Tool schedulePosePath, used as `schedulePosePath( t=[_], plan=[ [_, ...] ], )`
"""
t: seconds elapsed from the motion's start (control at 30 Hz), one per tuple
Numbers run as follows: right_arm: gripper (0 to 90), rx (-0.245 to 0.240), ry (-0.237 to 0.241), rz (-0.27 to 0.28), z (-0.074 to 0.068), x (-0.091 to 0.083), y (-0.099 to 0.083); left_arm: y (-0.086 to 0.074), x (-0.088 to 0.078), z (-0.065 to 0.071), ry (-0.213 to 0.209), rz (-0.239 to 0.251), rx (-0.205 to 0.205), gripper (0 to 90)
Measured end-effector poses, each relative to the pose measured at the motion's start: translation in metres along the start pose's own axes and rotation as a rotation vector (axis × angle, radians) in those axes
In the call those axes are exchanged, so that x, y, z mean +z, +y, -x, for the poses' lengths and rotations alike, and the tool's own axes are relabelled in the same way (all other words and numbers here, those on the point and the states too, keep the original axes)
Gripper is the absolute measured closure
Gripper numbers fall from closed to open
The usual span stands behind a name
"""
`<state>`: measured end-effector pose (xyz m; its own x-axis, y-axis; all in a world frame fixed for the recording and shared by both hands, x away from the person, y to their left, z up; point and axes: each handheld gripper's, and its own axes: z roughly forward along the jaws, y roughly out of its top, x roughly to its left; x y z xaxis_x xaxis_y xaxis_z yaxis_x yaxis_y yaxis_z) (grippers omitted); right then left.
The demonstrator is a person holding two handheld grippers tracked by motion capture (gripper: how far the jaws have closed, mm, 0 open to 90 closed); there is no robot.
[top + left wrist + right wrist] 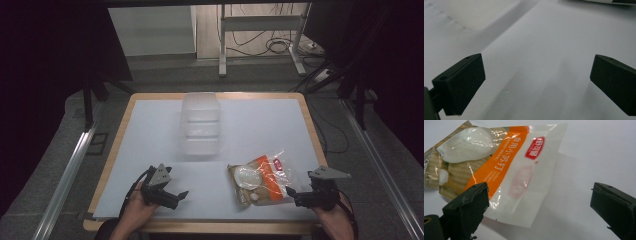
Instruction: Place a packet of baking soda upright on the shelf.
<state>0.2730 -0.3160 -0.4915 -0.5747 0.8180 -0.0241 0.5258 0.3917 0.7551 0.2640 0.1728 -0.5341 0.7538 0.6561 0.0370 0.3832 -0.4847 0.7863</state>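
Orange, white and clear plastic make up the pouch point(260, 179) that lies flat on the near right part of the pale counter point(150, 135), with something white showing through its clear window. Just beside the pouch's near right corner is the right hand-held gripper point(291, 192), held low over the counter; in the right gripper view its two black jaws stand wide apart, the left one over the edge of the pouch point(506, 167), the other over bare counter, and nothing is clamped between them. On the near left of the counter, well apart from the pouch, the left hand-held gripper point(181, 195) is likewise spread wide and empty. Farther back, near the middle of the counter, stands a clear plastic container point(201, 124), touched by neither gripper.
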Motion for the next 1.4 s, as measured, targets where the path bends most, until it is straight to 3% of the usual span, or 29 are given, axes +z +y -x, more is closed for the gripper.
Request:
schedulePosePath(
  t=[0.3, 0.67, 0.77, 1.13, 1.37, 1.4],
  plan=[
    [3.4, -0.024, 0.066, -0.01, -0.005, 0.011, 0.007, 0.0, 0.001, 0.0, -0.003, -0.007, 0.003, 0.0],
    [7.7, -0.006, 0.139, -0.047, -0.004, 0.027, 0.012, 0.0, 0.002, 0.001, -0.007, -0.013, 0.006, 0.0],
    [9.8, -0.002, 0.183, -0.052, -0.002, 0.033, 0.013, 0.0, 0.002, 0.001, -0.007, -0.017, 0.008, 0.1],
    [15.0, 0.028, 0.265, -0.074, 0.001, 0.048, 0.02, 0.0, 0.003, 0.002, -0.008, -0.02, 0.013, 0.1],
    [21.0, 0.05, 0.313, -0.089, -0.004, 0.058, 0.027, 0.0, 0.003, 0.002, -0.009, -0.021, 0.014, 0.1],
    [25.0, 0.053, 0.328, -0.087, -0.006, 0.06, 0.029, 0.0, 0.003, 0.002, -0.009, -0.021, 0.014, 0.1]
  ],
)
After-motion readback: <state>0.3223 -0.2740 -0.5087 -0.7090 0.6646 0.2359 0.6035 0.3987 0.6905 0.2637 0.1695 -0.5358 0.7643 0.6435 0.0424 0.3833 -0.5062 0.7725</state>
